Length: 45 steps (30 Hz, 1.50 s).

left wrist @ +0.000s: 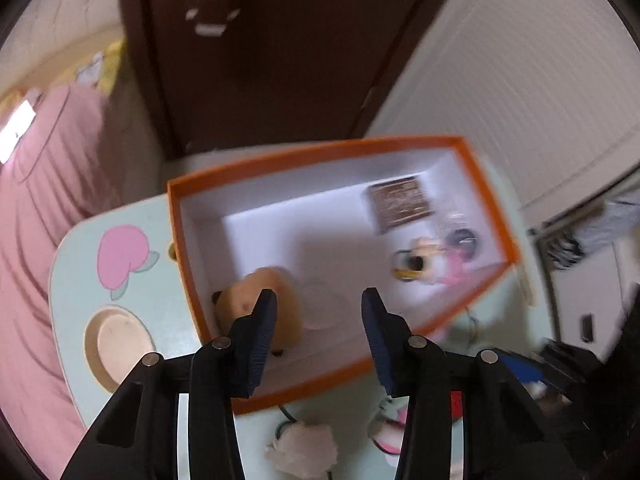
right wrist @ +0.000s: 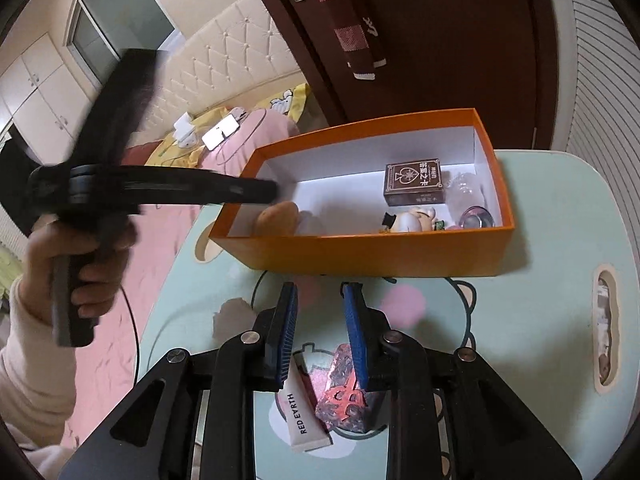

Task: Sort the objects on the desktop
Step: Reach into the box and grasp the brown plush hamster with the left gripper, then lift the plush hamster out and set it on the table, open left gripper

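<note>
Lying under the right gripper (right wrist: 318,312): a tube (right wrist: 306,412) beside a pink packet (right wrist: 344,396).

One orange box (right wrist: 372,254), one card deck (right wrist: 414,182), two figurines (right wrist: 408,220).

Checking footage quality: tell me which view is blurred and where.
Left wrist view: smeared throughout, the orange box and toys inside soft, only the left gripper crisp. Right wrist view: mostly sharp, card pack readable, blur only on the left gripper crossing over.
</note>
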Each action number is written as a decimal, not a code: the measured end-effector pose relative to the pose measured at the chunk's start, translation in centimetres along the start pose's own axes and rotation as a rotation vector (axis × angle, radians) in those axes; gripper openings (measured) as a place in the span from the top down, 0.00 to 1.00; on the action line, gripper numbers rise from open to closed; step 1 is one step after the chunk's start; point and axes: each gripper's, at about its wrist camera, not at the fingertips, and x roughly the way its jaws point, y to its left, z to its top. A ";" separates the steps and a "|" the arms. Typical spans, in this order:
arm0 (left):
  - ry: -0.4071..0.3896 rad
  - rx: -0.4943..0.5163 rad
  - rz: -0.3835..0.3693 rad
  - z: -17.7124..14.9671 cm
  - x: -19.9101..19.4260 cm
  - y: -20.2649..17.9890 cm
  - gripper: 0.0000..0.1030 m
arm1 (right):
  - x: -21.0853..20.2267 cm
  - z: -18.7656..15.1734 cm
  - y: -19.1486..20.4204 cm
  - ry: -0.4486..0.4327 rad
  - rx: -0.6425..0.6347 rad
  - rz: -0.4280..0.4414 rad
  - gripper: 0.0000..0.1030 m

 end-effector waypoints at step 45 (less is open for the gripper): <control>-0.210 -0.098 -0.011 -16.2 -3.8 3.9 0.74 | 3.1 1.3 -1.3 0.094 -0.012 -0.062 0.75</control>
